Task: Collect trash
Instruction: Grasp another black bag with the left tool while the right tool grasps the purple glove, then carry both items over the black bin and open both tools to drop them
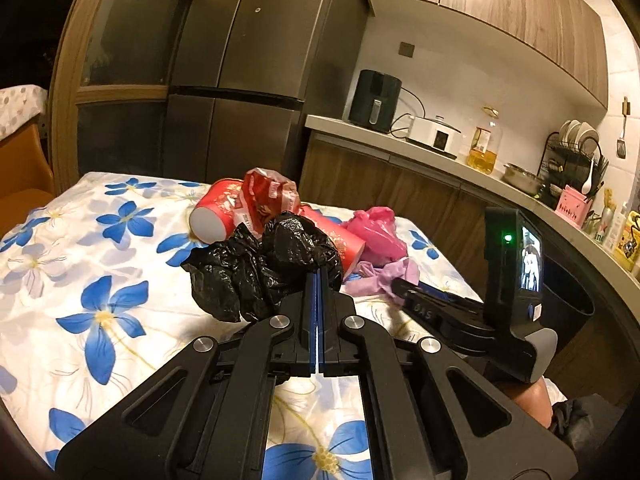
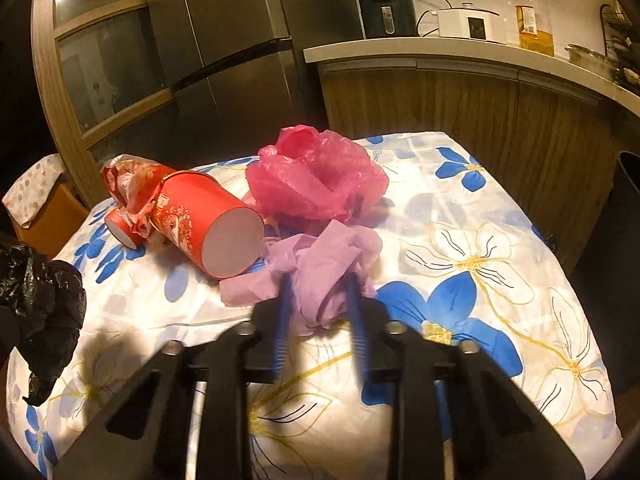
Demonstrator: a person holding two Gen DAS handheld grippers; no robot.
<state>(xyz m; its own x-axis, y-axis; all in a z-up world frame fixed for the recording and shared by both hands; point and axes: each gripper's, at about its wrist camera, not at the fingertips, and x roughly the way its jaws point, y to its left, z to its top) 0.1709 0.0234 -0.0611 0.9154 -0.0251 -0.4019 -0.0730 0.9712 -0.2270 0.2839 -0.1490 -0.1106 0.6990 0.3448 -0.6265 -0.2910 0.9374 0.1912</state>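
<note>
Above the flowered tablecloth [image 1: 100, 248], my left gripper [image 1: 319, 276] is shut on a crumpled black plastic bag [image 1: 256, 268], which hangs lifted off the cloth; the same black bag [image 2: 44, 300] shows at the left edge of the right wrist view. My right gripper [image 2: 318, 280] has its blue pads pressed on either side of a crumpled purple paper [image 2: 320, 256] lying on the cloth. Behind it sit a pink plastic bag [image 2: 316, 172], a red paper cup [image 2: 204, 220] on its side, a red wrapper [image 2: 128, 184] and a second red cup [image 2: 120, 228].
A dark bin [image 2: 616, 260] stands off the table's right side. Behind the table are a steel fridge [image 2: 224, 40] and a counter [image 2: 440, 50] with appliances and an oil bottle. An orange chair [image 1: 20, 184] stands at the far left. A person's hand [image 1: 532, 400] holds the right gripper.
</note>
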